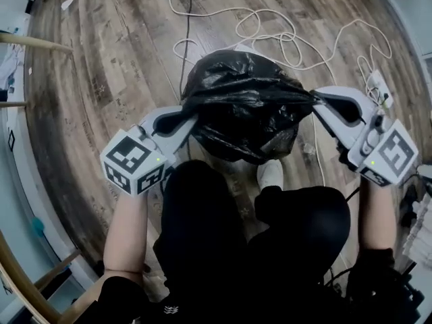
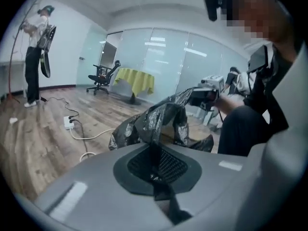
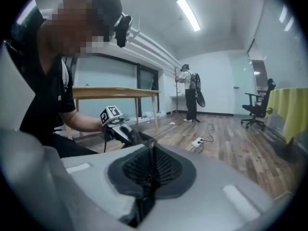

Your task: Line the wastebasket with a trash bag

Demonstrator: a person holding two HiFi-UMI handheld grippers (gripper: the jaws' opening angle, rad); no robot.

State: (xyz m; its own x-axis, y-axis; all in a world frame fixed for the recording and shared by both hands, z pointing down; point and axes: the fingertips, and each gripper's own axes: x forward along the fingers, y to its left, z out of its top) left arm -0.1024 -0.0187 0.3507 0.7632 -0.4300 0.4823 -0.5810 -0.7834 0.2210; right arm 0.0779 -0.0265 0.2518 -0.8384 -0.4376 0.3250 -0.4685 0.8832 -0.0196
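While both grippers hold it above the wood floor, the black trash bag hangs stretched between them. The left gripper pinches its left edge, jaws pressed together; the right gripper pinches its right edge likewise. Beneath, possibly the wastebasket, largely hidden.

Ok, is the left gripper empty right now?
No, the left gripper view shows the left gripper with its jaws shut on a fold of the black trash bag.
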